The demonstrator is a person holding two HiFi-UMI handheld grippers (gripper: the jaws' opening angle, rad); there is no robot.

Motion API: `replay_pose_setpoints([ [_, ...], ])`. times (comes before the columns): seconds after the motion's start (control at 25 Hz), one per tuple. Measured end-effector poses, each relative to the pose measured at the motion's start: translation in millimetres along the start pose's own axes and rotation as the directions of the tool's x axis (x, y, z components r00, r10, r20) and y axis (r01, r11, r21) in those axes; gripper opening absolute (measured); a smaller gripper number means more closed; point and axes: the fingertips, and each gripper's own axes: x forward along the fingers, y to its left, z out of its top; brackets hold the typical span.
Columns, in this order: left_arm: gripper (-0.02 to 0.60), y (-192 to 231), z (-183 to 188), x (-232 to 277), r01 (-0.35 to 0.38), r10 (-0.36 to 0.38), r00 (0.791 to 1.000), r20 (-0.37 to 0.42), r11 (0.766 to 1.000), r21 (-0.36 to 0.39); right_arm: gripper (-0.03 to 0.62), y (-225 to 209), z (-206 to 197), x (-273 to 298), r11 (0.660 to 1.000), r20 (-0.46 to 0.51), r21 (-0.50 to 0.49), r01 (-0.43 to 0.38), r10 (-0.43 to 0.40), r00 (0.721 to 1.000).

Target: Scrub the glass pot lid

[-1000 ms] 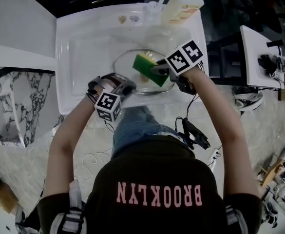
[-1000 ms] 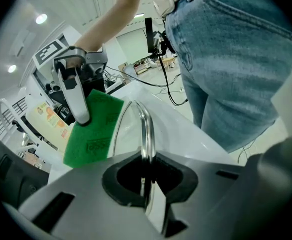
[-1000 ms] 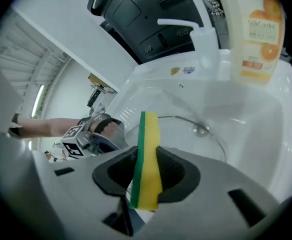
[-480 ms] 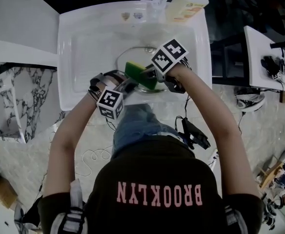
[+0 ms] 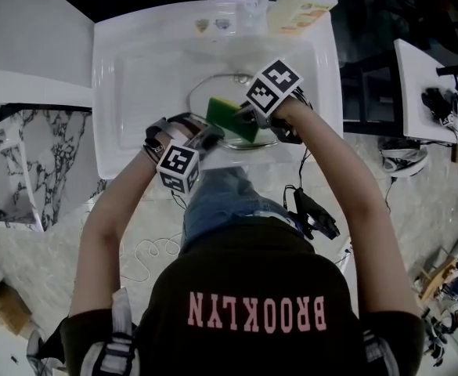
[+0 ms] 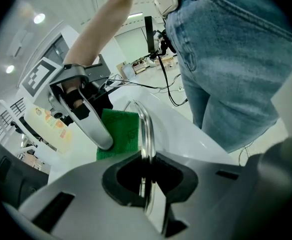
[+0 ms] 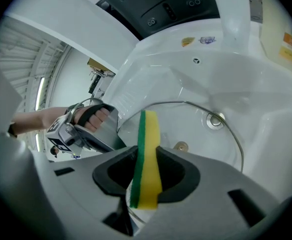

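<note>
1. At the far left of the head view, a pale marbled floor (image 5: 146,225) runs under the person, who stands at a white sink (image 5: 111,92).
2. Inside the basin sits the glass pot lid (image 5: 221,91), towards its near right part.
3. The left gripper (image 5: 207,137) is clamped on the lid's near rim. The left gripper view shows the thin glass edge (image 6: 145,129) running up between the closed jaws of that gripper (image 6: 148,176).
4. The right gripper (image 5: 241,116) is closed on a sponge (image 5: 230,116) and holds it against the lid. In its own view, the yellow-and-green sponge (image 7: 146,169) stands edgeways, squeezed between the jaws of that gripper (image 7: 146,176).
5. A soap bottle (image 5: 299,6) stands on the sink's back rim, to the right.
6. Further right, a white surface (image 5: 412,69) carries dark gear, well apart from the sink.
7. Only the left gripper view shows the room. It has ceiling lights, distant desks with equipment and the person's jeans (image 6: 225,59) close by.
8. Only the right gripper view shows the drain (image 7: 215,120) through the glass and the overflow hole (image 7: 196,60) in the back wall. It also shows the hand (image 7: 93,118) around the left gripper.
</note>
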Motion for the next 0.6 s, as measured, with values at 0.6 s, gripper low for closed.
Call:
replay_pose_setpoints([
  [0.6,0.025,5.4,-4.3,3.4,0.000,0.000,1.000,0.011,1.000,-0.005,0.101,-57.1,-10.6,-5.5,0.995,-0.033,0.090,0.035,-0.032,0.999],
])
